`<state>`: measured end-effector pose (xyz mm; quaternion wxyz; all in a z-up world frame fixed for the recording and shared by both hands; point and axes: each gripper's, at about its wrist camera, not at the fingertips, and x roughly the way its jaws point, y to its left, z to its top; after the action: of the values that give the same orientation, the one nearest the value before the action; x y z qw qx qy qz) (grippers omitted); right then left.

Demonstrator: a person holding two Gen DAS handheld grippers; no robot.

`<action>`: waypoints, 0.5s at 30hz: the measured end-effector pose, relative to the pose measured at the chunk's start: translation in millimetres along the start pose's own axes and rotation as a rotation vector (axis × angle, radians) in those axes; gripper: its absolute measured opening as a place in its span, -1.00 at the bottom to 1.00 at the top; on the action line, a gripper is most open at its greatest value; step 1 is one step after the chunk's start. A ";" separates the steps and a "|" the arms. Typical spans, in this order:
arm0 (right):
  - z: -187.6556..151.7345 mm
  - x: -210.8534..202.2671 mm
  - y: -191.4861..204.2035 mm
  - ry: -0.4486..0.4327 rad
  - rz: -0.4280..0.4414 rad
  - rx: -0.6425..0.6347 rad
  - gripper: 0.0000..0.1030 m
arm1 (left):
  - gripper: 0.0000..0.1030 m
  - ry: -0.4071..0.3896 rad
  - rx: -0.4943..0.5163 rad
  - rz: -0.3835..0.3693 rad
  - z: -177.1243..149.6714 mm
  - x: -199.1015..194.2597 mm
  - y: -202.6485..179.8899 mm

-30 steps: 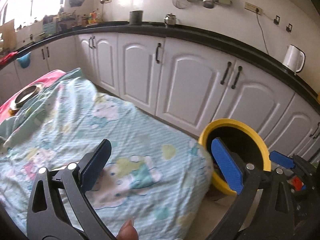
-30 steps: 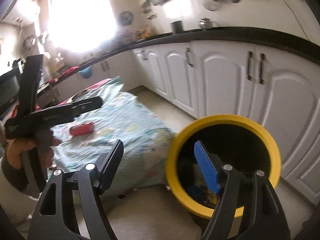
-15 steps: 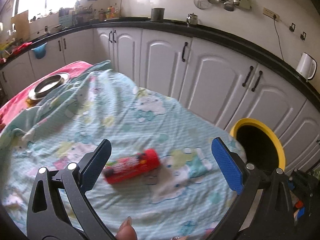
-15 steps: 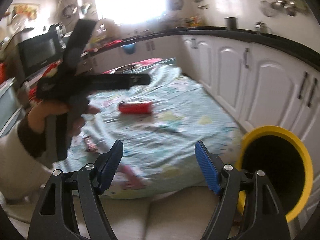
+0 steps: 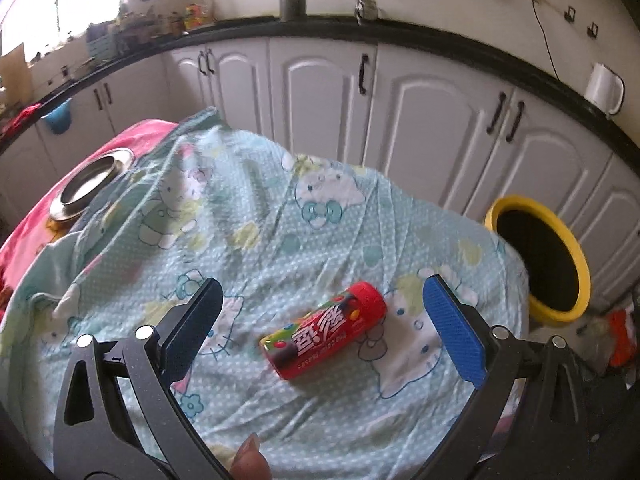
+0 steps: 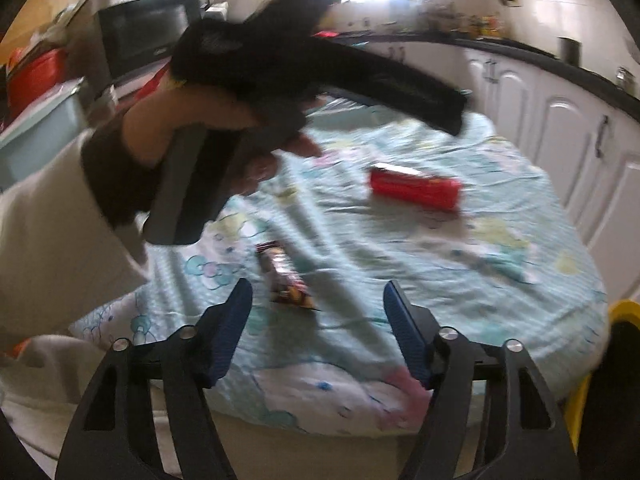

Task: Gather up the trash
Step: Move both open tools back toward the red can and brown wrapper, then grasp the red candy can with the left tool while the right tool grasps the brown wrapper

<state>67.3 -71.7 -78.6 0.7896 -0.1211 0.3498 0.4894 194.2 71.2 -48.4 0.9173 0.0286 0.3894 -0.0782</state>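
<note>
While one red candy tube (image 5: pixel 323 330) lies on its side on the cartoon-print sheet (image 5: pixel 260 220) that covers the table, a second piece of trash, a dark snack wrapper (image 6: pixel 286 276), lies flat on the same sheet, nearer the table's front edge than the tube; blur leaves its print unreadable, so it is probably a chocolate bar wrapper. The left gripper (image 5: pixel 320 322) hangs over the tube with its two fingers wide apart, one on each side of the tube and neither touching it. The right gripper (image 6: pixel 318 326) is just short of the wrapper, its two fingers apart and closing, with only the sheet showing between them. One yellow-rimmed bin (image 5: pixel 540 256) stands on the floor beyond the tube, past the table's corner and in front of the white cabinets (image 5: pixel 420 112). One steel plate (image 5: pixel 90 186) rests on the pink cloth (image 5: pixel 28 220) at the far end of the table from the tube. One white kettle (image 5: pixel 604 87) stands on the black counter above the bin.
</note>
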 end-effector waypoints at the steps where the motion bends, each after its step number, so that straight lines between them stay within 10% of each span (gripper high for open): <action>1: 0.6 5.2 3.3 0.010 0.007 -0.009 0.14 | 0.79 0.014 0.016 -0.002 -1.1 3.5 0.7; 6: 0.9 33.1 13.6 0.056 0.027 -0.045 0.00 | 0.79 0.065 0.085 -0.028 -7.3 19.7 0.4; 15: -2.4 40.2 8.7 0.077 0.021 -0.028 -0.83 | 0.70 0.167 0.139 -0.086 -14.0 52.7 -3.4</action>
<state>69.8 -41.1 -106.0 0.7685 -0.1470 0.3742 0.4977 219.7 63.0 -95.9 0.8732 0.0819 0.4589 -0.1418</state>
